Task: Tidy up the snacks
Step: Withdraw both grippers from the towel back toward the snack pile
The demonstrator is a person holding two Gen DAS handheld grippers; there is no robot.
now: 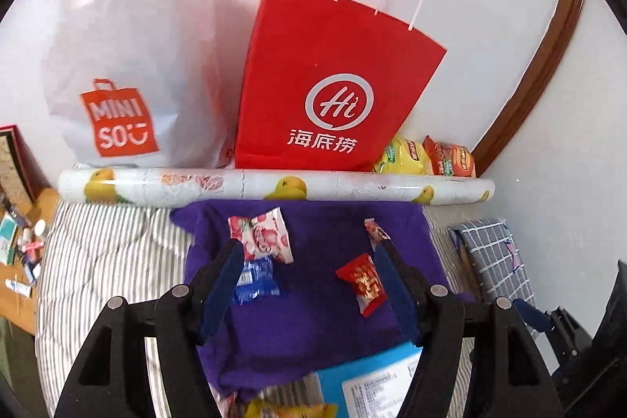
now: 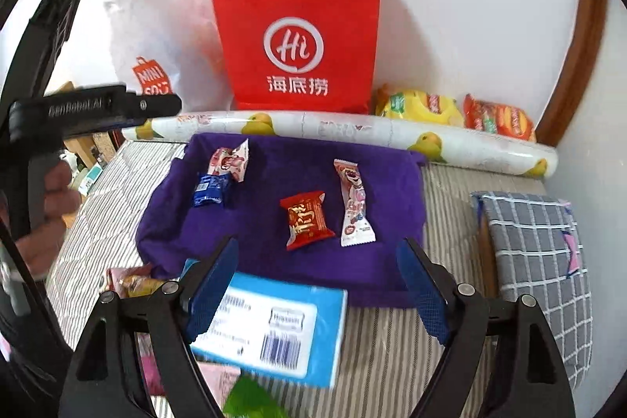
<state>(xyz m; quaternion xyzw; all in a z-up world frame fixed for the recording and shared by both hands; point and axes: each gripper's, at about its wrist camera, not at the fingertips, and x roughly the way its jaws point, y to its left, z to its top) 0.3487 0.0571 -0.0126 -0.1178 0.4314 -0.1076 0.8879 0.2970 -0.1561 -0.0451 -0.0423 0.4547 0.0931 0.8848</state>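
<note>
On a purple cloth [image 2: 274, 206] over the striped bed [image 2: 392, 359], from left: blue candy [image 2: 210, 191] touching pink candy [image 2: 231, 159], then red candy [image 2: 305, 220], then bear bar [image 2: 352, 210] just beside. Left hand-held gripper [image 1: 305, 253] spread, nothing pinched. Right hand-held gripper [image 2: 317, 257] spread wide above a blue box [image 2: 282, 324], empty. Behind, red bag [image 2: 298, 38] upright against the wall.
</note>
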